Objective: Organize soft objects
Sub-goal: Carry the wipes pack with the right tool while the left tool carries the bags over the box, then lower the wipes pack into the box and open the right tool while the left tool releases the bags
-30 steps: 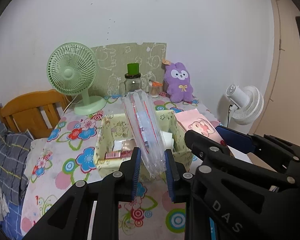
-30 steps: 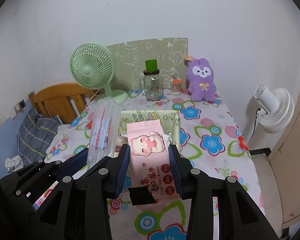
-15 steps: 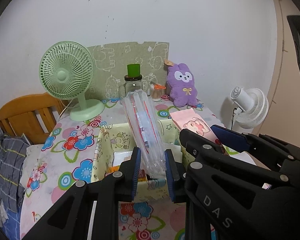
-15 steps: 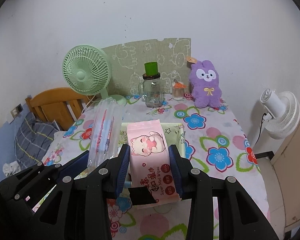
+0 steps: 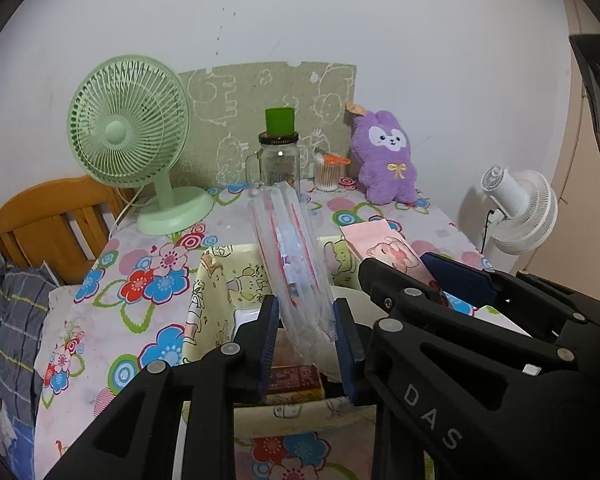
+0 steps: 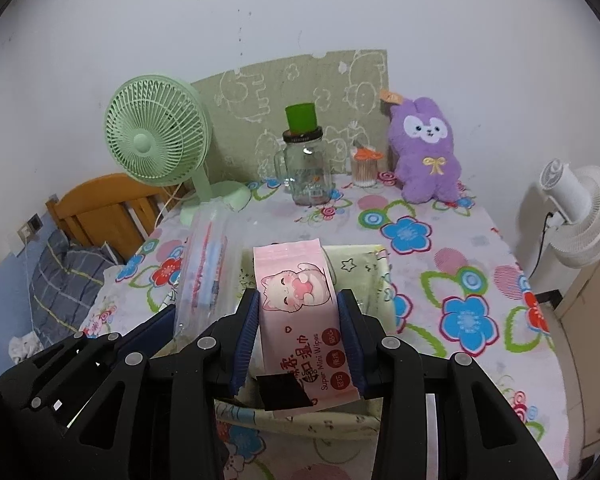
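Observation:
My left gripper (image 5: 306,344) has a clear plastic pack (image 5: 292,260) with red and blue print standing tilted between its blue pads; its jaws are opening, with the pads still against the pack. It hangs over a yellow cartoon-print fabric basket (image 5: 210,308) that has small boxes inside. My right gripper (image 6: 298,340) is shut on a pink wet-wipes pack (image 6: 296,292) with a cat picture, held over the same basket (image 6: 374,276). The two grippers are side by side. The clear pack (image 6: 204,268) shows left of the wipes, and the wipes (image 5: 384,244) show in the left wrist view.
A flowered cloth covers the table (image 6: 460,280). Along the back wall stand a green desk fan (image 5: 128,128), a glass jar with a green lid (image 5: 279,160), a swab cup (image 5: 327,174) and a purple plush rabbit (image 5: 388,160). A white fan (image 5: 516,208) stands right, a wooden chair (image 5: 48,216) left.
Both grippers have moved forward and down with their packs and now hang over the basket. The left jaws stand slightly wider than before.

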The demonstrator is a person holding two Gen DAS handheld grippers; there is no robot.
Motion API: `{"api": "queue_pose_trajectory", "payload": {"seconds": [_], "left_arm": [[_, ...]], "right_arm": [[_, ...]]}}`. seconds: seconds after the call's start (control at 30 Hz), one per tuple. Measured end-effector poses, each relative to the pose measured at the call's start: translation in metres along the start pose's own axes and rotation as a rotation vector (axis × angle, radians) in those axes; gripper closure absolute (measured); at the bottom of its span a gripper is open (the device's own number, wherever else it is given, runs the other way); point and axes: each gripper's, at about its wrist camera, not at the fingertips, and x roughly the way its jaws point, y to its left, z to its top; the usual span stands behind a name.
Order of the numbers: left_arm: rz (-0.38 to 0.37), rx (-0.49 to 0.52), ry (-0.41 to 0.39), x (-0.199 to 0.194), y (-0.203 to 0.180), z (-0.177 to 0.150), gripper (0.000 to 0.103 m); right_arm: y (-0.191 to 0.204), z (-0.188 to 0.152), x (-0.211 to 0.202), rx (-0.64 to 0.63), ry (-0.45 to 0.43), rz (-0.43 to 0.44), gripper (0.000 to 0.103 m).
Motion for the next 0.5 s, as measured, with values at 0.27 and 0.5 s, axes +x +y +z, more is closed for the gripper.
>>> {"api": "queue_pose_trajectory", "payload": {"seconds": [0.27,0.5], "left_arm": [[0.02,-0.014,0.051,0.02,0.012,-0.004,0.059],[0.02,-0.043,0.074,0.029,0.024,-0.008,0.047]], "right_arm": [[0.001,0.002,0.026,0.0,0.032,0.007,0.06],[0.012,0.002,0.043,-0.024,0.066,0.03,0.06]]}}
